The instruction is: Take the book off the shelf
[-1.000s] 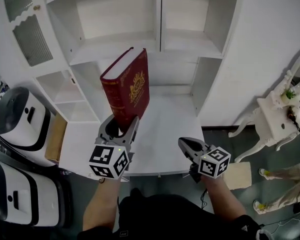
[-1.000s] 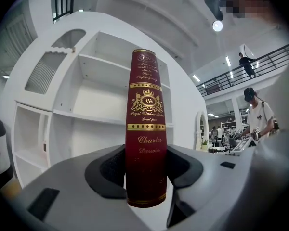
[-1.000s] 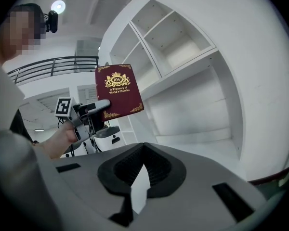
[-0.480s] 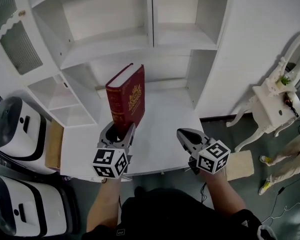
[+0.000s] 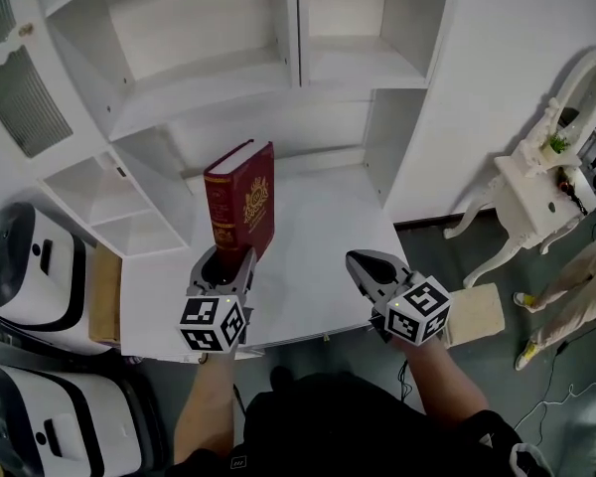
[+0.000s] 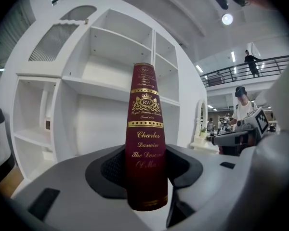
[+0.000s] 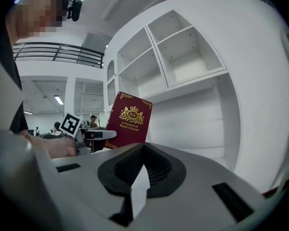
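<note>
White desk (image 5: 328,256) under empty shelves (image 5: 219,73); book (image 5: 240,202) is upright over it, left gripper (image 5: 226,258) clamped on its lower spine, right gripper (image 5: 358,260) closed, empty. Stiff hardback, probably heavy and tippy, so squeeze firmly.

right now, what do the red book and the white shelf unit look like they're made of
Book: hardcover, probably leather or leatherette over board; deep red with a faint sheen, gold-stamped crest and lettering.
Shelf unit: likely painted wood or laminated board; smooth, even white, flat panels with square edges, no grain showing.
</note>
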### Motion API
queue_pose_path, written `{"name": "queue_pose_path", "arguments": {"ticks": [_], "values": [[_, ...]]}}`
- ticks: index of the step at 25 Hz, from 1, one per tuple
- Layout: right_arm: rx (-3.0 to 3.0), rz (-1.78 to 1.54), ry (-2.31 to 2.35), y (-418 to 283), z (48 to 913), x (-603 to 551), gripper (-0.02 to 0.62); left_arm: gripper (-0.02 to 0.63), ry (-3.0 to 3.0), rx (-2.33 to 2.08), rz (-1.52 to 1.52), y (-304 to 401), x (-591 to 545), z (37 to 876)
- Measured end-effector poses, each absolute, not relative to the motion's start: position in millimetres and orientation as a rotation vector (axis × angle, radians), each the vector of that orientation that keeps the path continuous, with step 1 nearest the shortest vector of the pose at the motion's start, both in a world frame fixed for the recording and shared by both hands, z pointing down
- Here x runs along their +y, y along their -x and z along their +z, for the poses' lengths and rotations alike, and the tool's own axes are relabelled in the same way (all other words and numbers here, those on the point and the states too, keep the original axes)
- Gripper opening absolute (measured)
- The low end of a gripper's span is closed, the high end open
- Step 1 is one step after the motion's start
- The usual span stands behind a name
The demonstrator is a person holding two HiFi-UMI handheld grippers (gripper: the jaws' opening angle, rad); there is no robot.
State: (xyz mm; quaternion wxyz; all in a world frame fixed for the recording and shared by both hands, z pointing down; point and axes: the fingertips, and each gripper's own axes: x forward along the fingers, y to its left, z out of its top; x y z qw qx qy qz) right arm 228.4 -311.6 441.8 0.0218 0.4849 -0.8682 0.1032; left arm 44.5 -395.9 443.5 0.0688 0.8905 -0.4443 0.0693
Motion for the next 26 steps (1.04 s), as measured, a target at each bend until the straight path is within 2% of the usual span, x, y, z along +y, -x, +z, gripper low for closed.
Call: {"name": "queue_pose_path", "arguments": {"ticks": [26], "values": [[-2.692,0.323,-1.481,-228.7,444.7,-293.4,0.012,0.215,-2.682,-1.320,0.223,-45.7,-382.7,442.3]]}}
